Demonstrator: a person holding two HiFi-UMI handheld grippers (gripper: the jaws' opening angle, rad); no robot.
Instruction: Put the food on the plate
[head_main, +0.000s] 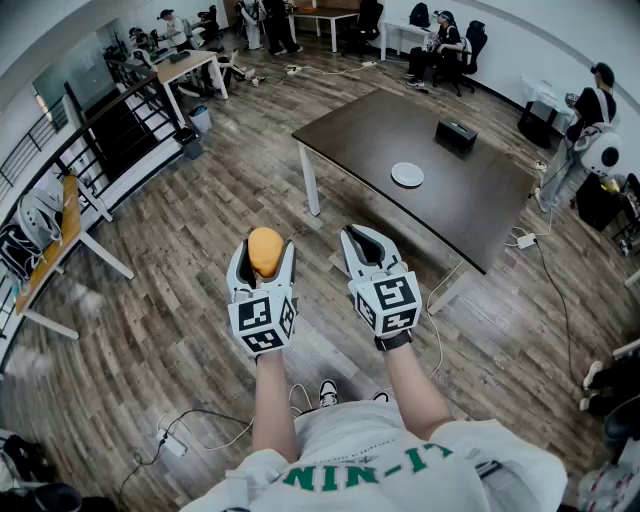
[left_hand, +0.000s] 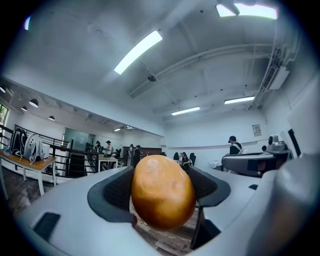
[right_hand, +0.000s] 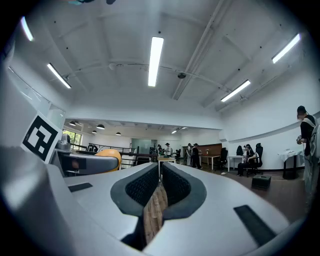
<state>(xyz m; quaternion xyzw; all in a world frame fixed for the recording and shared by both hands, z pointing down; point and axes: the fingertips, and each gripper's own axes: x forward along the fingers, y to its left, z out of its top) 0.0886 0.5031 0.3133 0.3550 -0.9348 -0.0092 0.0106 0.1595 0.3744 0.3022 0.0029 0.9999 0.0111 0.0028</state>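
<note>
An orange-brown, potato-shaped food sits between the jaws of my left gripper, which is shut on it and held level in front of me. In the left gripper view the food fills the gap, with both dark pads pressing its sides. My right gripper is beside it, shut with nothing in it; in its own view the right gripper shows only a sliver of floor between its pads. The white plate lies on the dark table, well ahead of both grippers.
A black box stands on the table beyond the plate. Cables and a power strip lie on the wood floor by the table's right end. A light-wood desk and a railing are at the left. Several people sit or stand at the back.
</note>
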